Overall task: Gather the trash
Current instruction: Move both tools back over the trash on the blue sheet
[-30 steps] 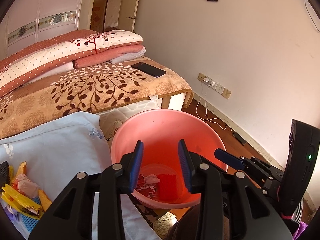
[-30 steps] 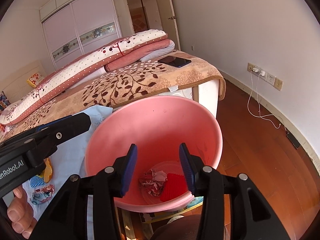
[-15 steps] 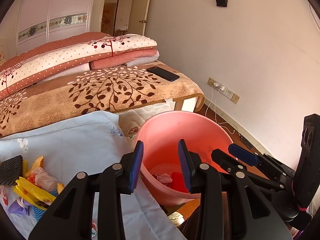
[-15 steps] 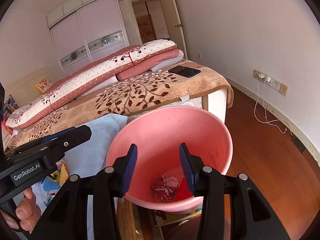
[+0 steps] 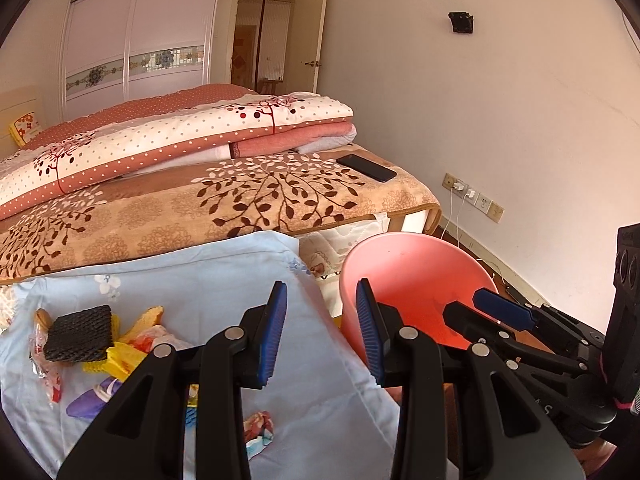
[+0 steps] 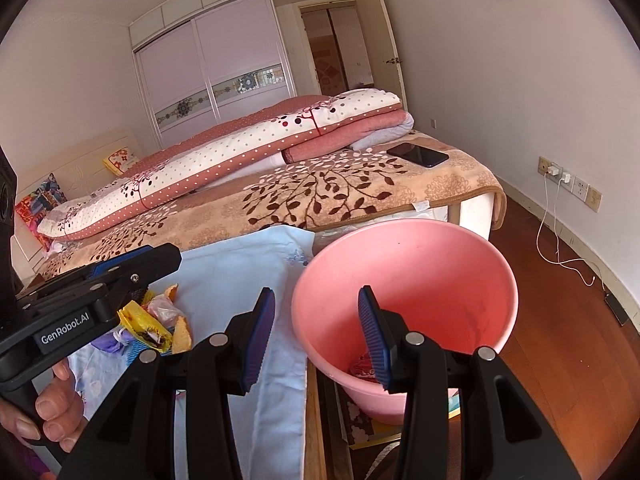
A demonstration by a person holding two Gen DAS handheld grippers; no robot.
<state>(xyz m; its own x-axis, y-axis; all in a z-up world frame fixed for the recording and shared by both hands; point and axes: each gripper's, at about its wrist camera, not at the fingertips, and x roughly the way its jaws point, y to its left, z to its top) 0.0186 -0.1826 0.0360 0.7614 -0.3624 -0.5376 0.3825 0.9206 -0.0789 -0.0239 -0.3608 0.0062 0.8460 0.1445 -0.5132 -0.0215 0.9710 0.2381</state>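
Left gripper [image 5: 321, 334]: jaws apart, nothing between pads, lower centre of its view, angled down over the light-blue cloth [image 5: 224, 280]. Right gripper [image 6: 316, 336]: jaws apart w/ nothing held, lower centre of its view; one finger over the cloth edge, the other in front of the pink bucket [image 6: 404, 248].

Trash pile [image 5: 100, 344] lies on the cloth, lower left of left view: black mesh pad [image 5: 78, 333], yellow wrappers, orange peel, purple scrap; one crumpled wrapper [image 5: 259, 428] sits apart, nearer the gripper. Bucket stands right of the cloth, beside the bed's foot; crumpled red-white trash [image 6: 362, 366] shows at its bottom.

Room: bed w/ brown leaf-print blanket [image 6: 320, 192], folded dotted quilt [image 6: 248, 148], dark phone [image 6: 418, 155] near the corner. Wardrobe and open doorway behind. Wood floor [image 6: 560, 320] at right; wall sockets w/ white charger cable.

A hand [image 6: 48, 412] grips the left gripper's handle, lower left of right view.
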